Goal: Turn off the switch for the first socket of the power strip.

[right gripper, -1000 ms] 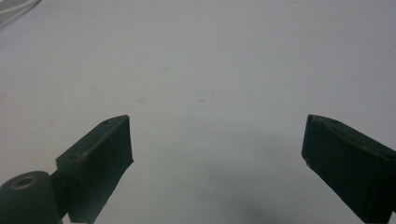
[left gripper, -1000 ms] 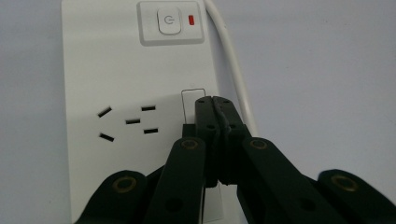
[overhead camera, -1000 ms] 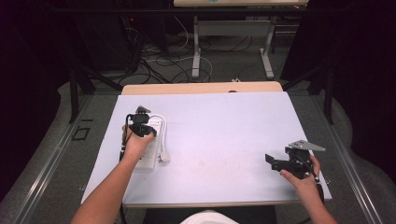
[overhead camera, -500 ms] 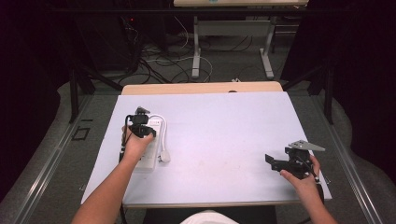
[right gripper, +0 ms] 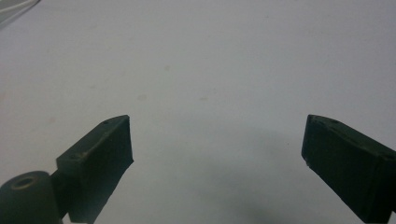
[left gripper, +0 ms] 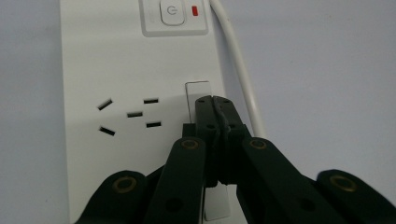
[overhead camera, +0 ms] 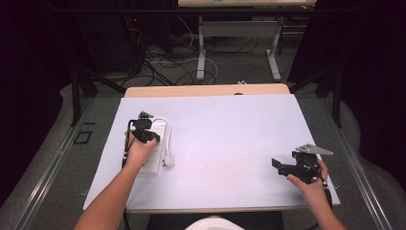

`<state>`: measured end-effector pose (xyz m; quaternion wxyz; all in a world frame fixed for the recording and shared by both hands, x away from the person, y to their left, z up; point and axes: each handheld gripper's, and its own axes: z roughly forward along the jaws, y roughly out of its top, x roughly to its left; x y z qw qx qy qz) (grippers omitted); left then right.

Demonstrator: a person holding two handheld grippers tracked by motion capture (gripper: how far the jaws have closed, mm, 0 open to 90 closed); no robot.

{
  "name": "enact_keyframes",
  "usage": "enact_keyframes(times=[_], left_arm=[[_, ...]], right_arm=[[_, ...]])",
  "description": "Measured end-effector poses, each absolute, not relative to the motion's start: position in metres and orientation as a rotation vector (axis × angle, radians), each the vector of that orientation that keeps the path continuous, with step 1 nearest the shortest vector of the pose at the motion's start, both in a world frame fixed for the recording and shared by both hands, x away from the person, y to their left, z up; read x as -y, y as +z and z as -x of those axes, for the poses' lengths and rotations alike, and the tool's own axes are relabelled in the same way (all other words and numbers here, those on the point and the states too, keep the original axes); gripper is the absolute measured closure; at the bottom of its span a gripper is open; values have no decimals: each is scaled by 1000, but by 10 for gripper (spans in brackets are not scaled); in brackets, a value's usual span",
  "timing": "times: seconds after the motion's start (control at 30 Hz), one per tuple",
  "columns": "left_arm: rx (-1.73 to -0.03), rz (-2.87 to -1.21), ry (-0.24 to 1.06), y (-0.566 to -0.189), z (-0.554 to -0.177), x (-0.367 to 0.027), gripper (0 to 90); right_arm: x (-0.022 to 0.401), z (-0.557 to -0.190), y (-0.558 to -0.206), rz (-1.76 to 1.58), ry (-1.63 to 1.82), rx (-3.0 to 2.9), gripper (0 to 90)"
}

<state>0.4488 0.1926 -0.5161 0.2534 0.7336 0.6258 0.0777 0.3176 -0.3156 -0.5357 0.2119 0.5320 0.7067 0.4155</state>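
The power strip (overhead camera: 154,146) lies near the left edge of the white table (overhead camera: 230,143), its length running from near to far, with its white cord (overhead camera: 166,139) looping along its right side to a plug (overhead camera: 168,162) resting on the table just beside it. The left gripper (left gripper: 214,105) hovers low over the strip with its jaws pressed together and nothing between them, the tips sitting over a small white rectangular panel (left gripper: 197,89) on the right side of the strip's face, below the power button (left gripper: 172,11) and its red light (left gripper: 195,10); whether the tips touch the panel I cannot tell. The likely trouble is the closed tips sliding off that narrow panel, since they bear on a smooth surface and a small tilt of the hand would skate them toward the cord. A hard push could also shove the whole strip across the table, as nothing pins it down. The right gripper (overhead camera: 288,167) rests well apart at the near right, jaws wide open over bare table, too far away to steady the strip if it shifts.
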Motion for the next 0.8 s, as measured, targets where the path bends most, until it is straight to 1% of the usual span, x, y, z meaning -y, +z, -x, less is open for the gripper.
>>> enact_keyframes(times=[0.63, 0.8], left_arm=[[-1709, -1987, 191, -515, -449, -194, 900], [-1703, -1987, 220, -516, -449, -193, 900]], right_arm=[[316, -318, -536, -1479, 1156, -1962, 84], [315, -318, -536, -1480, 1156, -1963, 84]])
